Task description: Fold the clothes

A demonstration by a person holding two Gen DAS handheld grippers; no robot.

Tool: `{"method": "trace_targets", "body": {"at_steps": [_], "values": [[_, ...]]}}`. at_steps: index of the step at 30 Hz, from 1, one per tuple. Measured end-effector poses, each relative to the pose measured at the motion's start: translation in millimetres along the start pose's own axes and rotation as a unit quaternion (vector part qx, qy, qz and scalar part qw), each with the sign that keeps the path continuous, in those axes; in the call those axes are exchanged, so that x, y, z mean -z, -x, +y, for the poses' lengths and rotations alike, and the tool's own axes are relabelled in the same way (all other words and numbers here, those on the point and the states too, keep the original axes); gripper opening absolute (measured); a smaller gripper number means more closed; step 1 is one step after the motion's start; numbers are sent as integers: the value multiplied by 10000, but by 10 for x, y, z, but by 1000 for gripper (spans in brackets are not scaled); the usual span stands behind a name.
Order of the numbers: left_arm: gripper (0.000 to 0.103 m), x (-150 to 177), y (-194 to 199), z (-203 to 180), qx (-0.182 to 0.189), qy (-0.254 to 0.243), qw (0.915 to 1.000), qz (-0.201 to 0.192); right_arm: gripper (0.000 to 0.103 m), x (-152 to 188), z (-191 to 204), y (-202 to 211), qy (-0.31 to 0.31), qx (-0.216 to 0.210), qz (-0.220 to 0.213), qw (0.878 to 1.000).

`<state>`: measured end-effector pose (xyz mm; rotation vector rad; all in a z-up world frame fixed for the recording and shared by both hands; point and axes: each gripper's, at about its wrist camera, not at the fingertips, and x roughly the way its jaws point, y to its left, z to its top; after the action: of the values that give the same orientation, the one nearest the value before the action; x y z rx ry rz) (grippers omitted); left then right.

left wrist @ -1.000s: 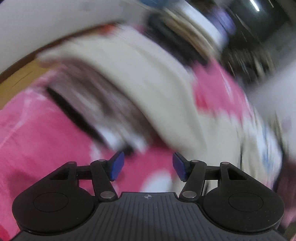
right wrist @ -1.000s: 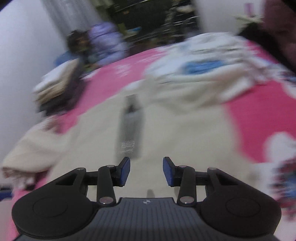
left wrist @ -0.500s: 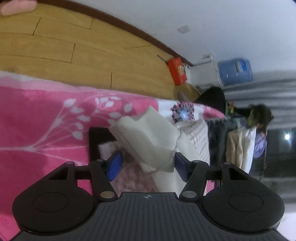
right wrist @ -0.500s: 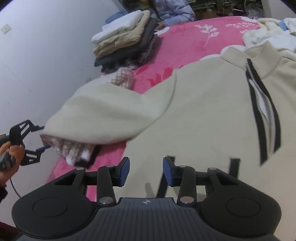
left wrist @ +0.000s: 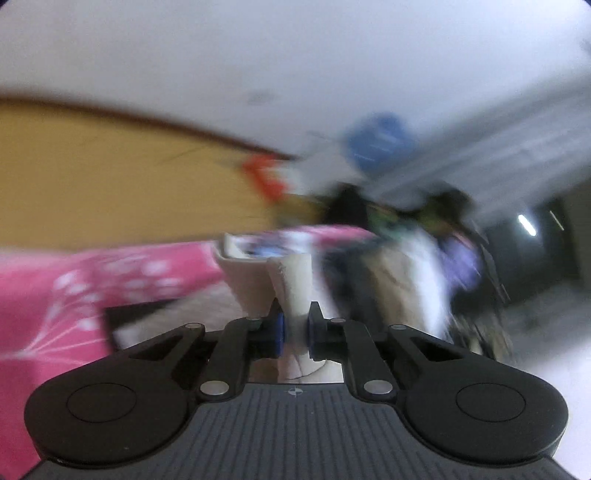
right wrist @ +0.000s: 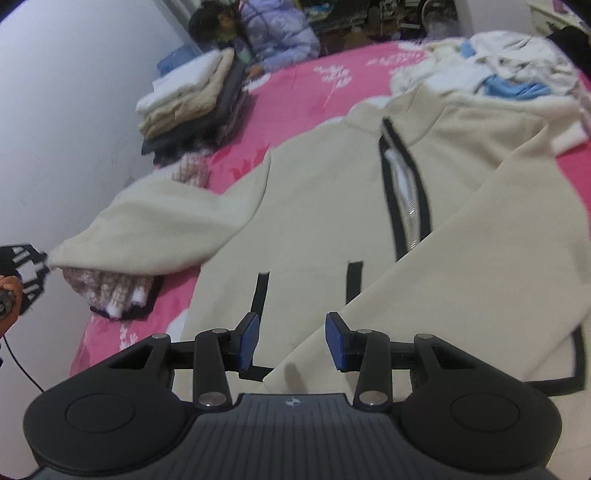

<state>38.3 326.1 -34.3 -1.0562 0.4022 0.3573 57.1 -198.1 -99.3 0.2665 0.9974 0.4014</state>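
A cream zip jacket (right wrist: 325,206) with black trim lies spread front-up on the pink bedspread (right wrist: 295,88). One sleeve is folded across its front at the right; the other sleeve (right wrist: 155,229) stretches left over a pink knitted garment (right wrist: 110,284). In the left wrist view my left gripper (left wrist: 294,334) is shut on that sleeve's cuff (left wrist: 291,288). The same gripper (right wrist: 22,269) shows at the left edge of the right wrist view, held by a hand. My right gripper (right wrist: 291,341) hangs open just above the jacket's hem, with nothing between its fingers.
A stack of folded clothes (right wrist: 195,99) sits by the wall at the back left. A loose heap of white and blue laundry (right wrist: 495,70) lies at the back right. A person in a purple jacket (right wrist: 273,33) sits beyond the bed. Wooden floor (left wrist: 110,184) lies left of the bed.
My left gripper has closed on the sleeve cuff that lay between its open fingers half a second ago. The right gripper has drawn back toward the hem and stays open.
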Motion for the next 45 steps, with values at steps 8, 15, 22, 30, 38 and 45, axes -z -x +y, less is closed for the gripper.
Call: {"method": "trace_targets", "body": {"at_steps": [8,15,22,30,38,45], "values": [[9,1269,603,-1575,1952,-2663,9423,551,42,145,-320,646,-458,197,-550,9972],[10,3149,753,-1956,2643,-4252,8445,1903,42,535,-798,1317,-1208,275,-847,9887],[14,4636,713,-1344,2097,-5682,7382,2972,42,1042,-1422,1703,-1940,589,-868,9754],[53,4538,904,-1128,2007,-6041,6827,3587,58,1093,-1928,1214,-3199,-264,-493,9458],[55,3910,714,-961,713,-6355,6845,3500,59,954,-1984,565,-3442,-595,94,9370],[53,3772,325,-629,-283,-6026,7168,3497,48,987,-1795,257,-3229,-657,533,9427]]}}
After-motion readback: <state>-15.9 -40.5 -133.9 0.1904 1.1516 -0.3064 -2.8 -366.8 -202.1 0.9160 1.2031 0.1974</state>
